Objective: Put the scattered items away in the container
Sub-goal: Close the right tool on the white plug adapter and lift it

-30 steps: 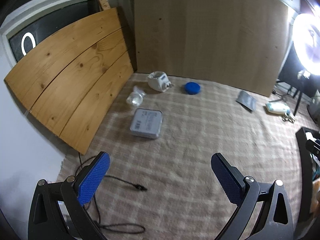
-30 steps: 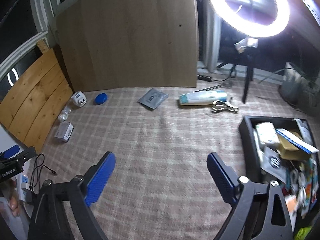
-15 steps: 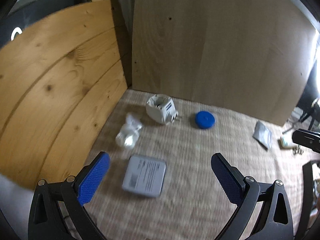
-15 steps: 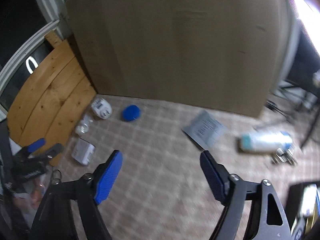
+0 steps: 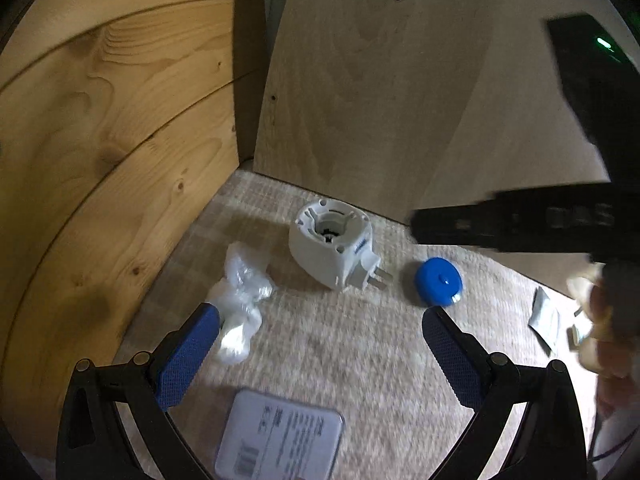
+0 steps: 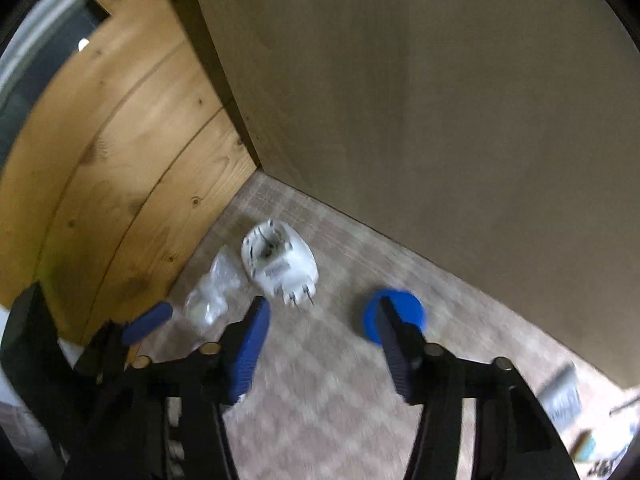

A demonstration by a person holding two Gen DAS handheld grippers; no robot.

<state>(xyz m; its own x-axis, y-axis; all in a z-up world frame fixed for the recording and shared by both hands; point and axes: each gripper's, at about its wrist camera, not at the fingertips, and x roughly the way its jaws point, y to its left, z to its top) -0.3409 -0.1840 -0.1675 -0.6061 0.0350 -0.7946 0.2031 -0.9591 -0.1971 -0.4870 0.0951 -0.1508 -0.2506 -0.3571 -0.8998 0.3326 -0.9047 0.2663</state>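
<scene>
Left claw (image 5: 320,320) is wide open w/ nothing in it, tilted down over the checked cloth (image 5: 340,344). A crumpled clear plastic bag (image 5: 240,304) lies right at the tip of its left finger (image 5: 188,356); can't tell if they touch. A flat grey box w/ a label (image 5: 280,436) sits low between the 2 fingers, near the cam. A white plug adapter (image 5: 332,248) is ahead of the claw, in the middle. A blue round cap (image 5: 438,280) is just past its right finger tip. A grey packet (image 5: 544,320) lies far off to the right.

Right claw (image 6: 322,310) has just been closing, about half open now, nothing between the fingers. The adapter is just ahead of its left finger (image 6: 248,344). The cap sits partly behind its right finger tip. The container isn't in view.
</scene>
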